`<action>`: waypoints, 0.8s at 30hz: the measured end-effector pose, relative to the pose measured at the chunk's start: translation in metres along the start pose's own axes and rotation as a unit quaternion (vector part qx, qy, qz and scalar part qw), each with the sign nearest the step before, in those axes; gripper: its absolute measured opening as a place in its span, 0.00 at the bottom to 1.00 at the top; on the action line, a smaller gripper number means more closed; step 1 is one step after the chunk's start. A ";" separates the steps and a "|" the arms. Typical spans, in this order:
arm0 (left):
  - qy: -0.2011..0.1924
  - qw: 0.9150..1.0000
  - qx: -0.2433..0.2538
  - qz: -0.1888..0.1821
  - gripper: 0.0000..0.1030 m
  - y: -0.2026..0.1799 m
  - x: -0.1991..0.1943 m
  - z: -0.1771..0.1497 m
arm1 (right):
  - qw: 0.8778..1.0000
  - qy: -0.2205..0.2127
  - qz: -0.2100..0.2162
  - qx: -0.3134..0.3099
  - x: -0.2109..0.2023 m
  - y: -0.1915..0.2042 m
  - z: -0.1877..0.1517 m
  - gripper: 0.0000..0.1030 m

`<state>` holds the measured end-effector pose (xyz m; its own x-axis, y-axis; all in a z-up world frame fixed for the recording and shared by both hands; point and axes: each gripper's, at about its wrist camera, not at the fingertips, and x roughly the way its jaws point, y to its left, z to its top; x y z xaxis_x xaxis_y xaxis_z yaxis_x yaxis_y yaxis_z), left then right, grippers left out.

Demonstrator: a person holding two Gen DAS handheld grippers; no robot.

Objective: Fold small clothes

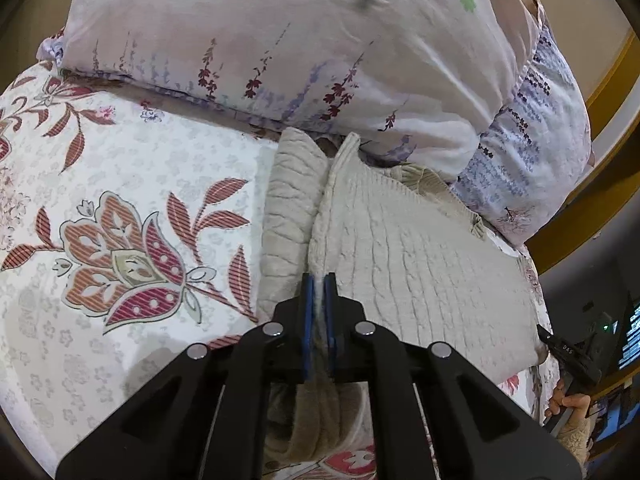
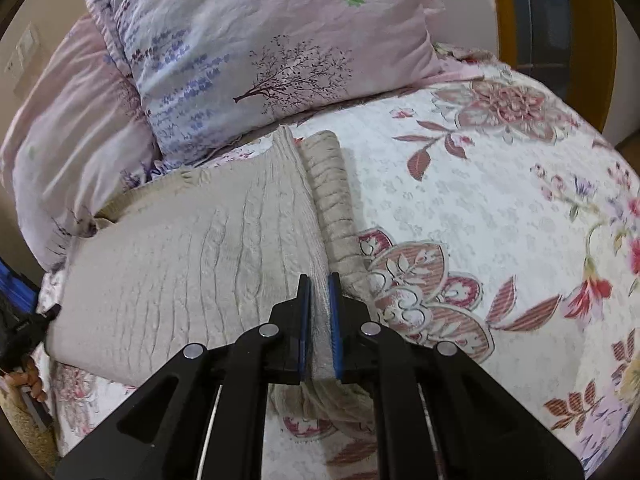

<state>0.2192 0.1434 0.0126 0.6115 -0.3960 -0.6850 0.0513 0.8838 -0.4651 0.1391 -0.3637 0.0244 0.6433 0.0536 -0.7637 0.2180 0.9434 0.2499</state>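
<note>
Left wrist view shows the left gripper [image 1: 319,284] pinched tight on the near edge of a beige cable-knit sweater [image 1: 400,248] lying lengthwise toward the pillows [image 1: 280,40] on the floral bedspread [image 1: 120,160], while the right gripper [image 2: 319,285] clamps the same hem's opposite corner.

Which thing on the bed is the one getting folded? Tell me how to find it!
Look at the bed with the flowery bedspread and find the pillows at its head. Just below them lies the beige knitted sweater, with both the left gripper and right gripper pinching its edges. It is the only plain, ribbed thing there; everything around it has printed flowers or trees.
</note>
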 end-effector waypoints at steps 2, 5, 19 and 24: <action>-0.008 1.000 0.000 -0.002 0.15 -0.002 -0.004 0.000 | 1.000 -0.002 -0.011 -0.010 -0.003 0.004 0.003 0.10; -0.033 0.999 0.001 -0.006 0.33 -0.006 -0.017 0.002 | 0.999 -0.026 -0.012 -0.015 -0.014 0.010 0.010 0.14; 0.001 0.998 0.067 -0.015 0.54 -0.052 0.010 -0.010 | 0.990 -0.031 0.016 -0.137 -0.001 0.090 0.007 0.29; 0.001 0.997 0.072 -0.014 0.55 -0.049 0.017 -0.015 | 0.995 0.015 0.001 -0.096 0.026 0.067 0.006 0.34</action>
<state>0.2157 0.0893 0.0154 0.6068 -0.4220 -0.6736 0.1824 0.8987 -0.3988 0.1749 -0.3014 0.0244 0.6210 0.0622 -0.7813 0.0710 0.9883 0.1350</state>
